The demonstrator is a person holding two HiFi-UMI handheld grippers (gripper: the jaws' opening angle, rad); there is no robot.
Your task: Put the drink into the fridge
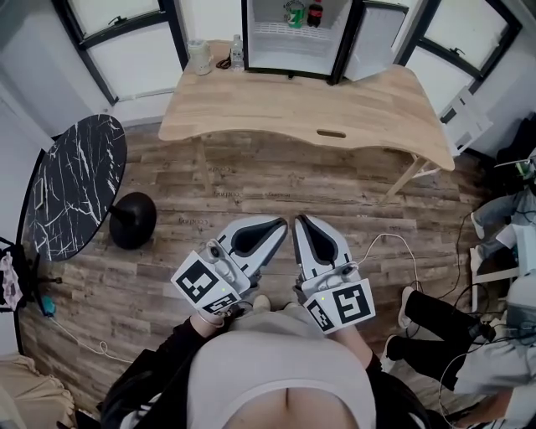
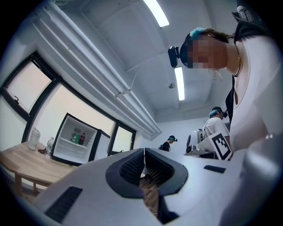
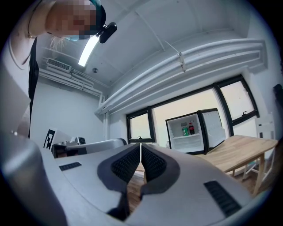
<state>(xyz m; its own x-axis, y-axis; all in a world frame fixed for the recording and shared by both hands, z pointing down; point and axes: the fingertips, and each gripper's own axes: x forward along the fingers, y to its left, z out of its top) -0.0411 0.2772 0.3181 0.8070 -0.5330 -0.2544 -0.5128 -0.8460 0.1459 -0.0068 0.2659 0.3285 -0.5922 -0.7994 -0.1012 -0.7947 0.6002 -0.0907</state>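
The small fridge [image 1: 293, 38] stands open at the back of the wooden table [image 1: 335, 105]. On its shelf stand a green drink [image 1: 294, 15] and a dark cola bottle [image 1: 315, 13]; the right gripper view shows them too, in the fridge [image 3: 191, 130]. A clear water bottle [image 1: 237, 52] stands on the table left of the fridge. My left gripper [image 1: 283, 221] and right gripper [image 1: 298, 219] hang side by side close to my body, over the floor and far from the table. Both are shut and hold nothing, their pads meeting in the left gripper [image 2: 144, 152] and right gripper [image 3: 140, 146] views.
A white jug [image 1: 199, 56] stands at the table's back left corner. A round black marble table [image 1: 71, 188] is at the left. A seated person's legs [image 1: 435, 314] and cables lie on the floor at the right. A white chair [image 1: 465, 117] stands past the table's right end.
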